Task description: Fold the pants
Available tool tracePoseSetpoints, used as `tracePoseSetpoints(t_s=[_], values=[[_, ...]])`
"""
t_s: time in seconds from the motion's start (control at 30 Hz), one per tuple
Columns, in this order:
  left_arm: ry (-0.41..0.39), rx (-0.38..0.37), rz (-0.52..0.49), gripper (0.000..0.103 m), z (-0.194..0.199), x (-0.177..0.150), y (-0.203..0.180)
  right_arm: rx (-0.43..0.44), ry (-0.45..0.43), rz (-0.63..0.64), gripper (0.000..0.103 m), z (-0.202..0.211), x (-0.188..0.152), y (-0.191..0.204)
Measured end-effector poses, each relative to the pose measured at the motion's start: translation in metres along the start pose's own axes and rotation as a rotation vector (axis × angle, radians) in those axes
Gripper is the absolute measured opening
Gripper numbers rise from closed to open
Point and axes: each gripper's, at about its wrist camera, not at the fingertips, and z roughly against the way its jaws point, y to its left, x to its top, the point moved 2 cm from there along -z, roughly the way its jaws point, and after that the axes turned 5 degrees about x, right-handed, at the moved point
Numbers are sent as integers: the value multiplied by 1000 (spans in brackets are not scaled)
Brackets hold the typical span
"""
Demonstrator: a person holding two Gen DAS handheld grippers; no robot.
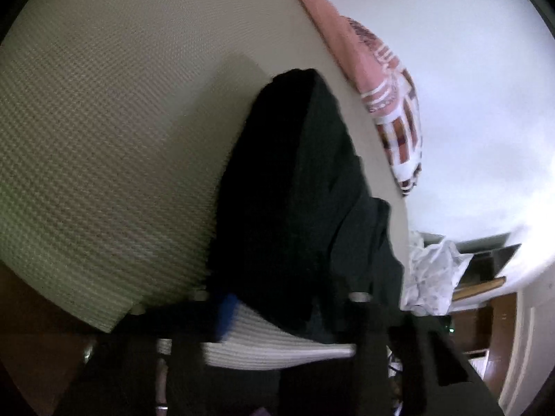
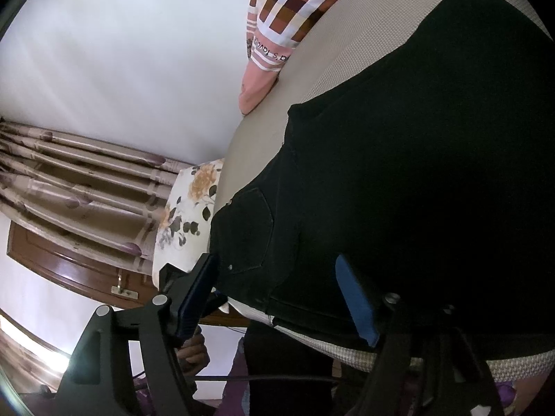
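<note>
Black pants [image 1: 295,190] lie bunched on a beige textured bed surface [image 1: 104,121]. In the right wrist view the pants [image 2: 416,173] spread wide, with a back pocket [image 2: 249,228] near the bed's edge. My right gripper [image 2: 277,298] is open, its blue-padded fingers [image 2: 357,308] on either side of the waist edge of the pants. My left gripper [image 1: 288,312] is blurred and dark at the pants' near end; one blue pad [image 1: 227,315] shows, and its state is unclear.
A pink striped garment [image 1: 381,79] lies at the bed's far edge by the white wall; it also shows in the right wrist view [image 2: 277,27]. A floral pillow [image 2: 187,215], curtains [image 2: 76,180], crumpled white cloth [image 1: 430,270].
</note>
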Motion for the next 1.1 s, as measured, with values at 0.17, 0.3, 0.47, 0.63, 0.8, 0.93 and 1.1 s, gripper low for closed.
tracePoseSetpoints(t_s=[0.17, 0.3, 0.47, 0.63, 0.8, 0.93, 1.1], values=[[-48, 151, -123, 31, -2, -8, -18, -4, 1, 2, 69, 1, 0, 0], [-179, 408, -373, 29, -5, -27, -64, -6, 4, 3, 69, 3, -1, 1], [-299, 505, -566, 28, 1, -46, -113, -7, 4, 3, 69, 4, -2, 1], [-337, 517, -600, 28, 5, -50, -130, -10, 5, 6, 69, 4, -3, 2], [-352, 524, -623, 28, 8, -54, -141, -7, 3, -9, 69, 4, -2, 2], [-359, 516, -633, 28, 10, -57, -149, -7, 4, -20, 69, 4, -1, 2], [-370, 508, -658, 28, 9, -62, -162, -10, 8, -23, 69, 3, 1, 1]])
